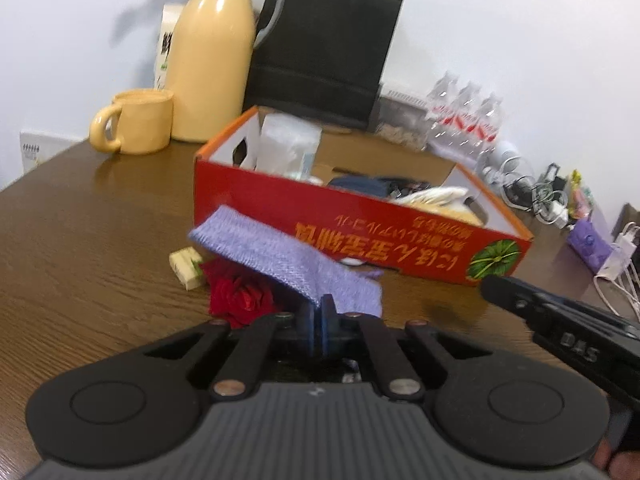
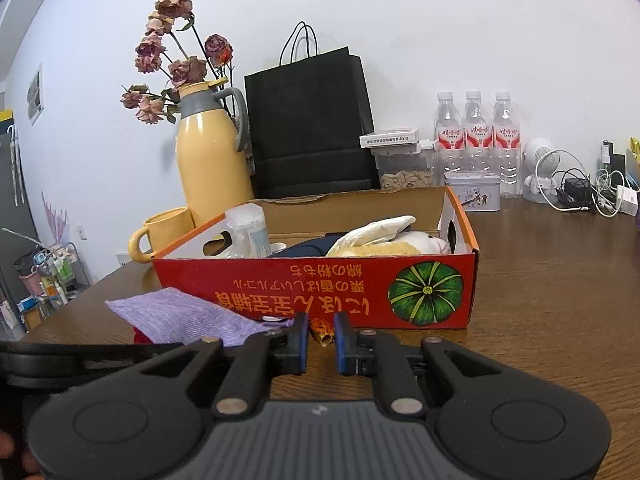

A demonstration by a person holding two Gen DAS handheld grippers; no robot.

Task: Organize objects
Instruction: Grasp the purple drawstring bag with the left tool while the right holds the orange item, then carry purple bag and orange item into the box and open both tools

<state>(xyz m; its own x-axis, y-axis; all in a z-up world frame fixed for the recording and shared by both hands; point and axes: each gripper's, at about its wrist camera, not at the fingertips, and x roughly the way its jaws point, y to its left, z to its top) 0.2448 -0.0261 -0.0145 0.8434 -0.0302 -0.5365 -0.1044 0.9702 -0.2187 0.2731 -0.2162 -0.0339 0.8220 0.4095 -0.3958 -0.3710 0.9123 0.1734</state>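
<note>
My left gripper (image 1: 319,305) is shut on the near edge of a purple knitted cloth (image 1: 276,254), which hangs lifted above a red rose (image 1: 240,300) on the brown table (image 1: 100,240). A pale yellow packet (image 1: 185,266) lies beside the rose. Behind them stands the red cardboard box (image 1: 360,224) holding a white container, dark fabric and a plush toy. My right gripper (image 2: 321,326) hovers before the red box (image 2: 320,292), its jaws a narrow gap apart with a small orange-brown wrapped item (image 2: 323,337) pinched between the pads. The purple cloth (image 2: 184,316) shows to its left.
A yellow mug (image 1: 140,124) and yellow thermos jug (image 1: 212,60) stand back left, a black paper bag (image 1: 320,52) behind the box. Water bottles (image 2: 476,140), a tin (image 2: 472,192), a clear food jar (image 2: 404,168) and tangled chargers (image 2: 592,192) line the back right wall.
</note>
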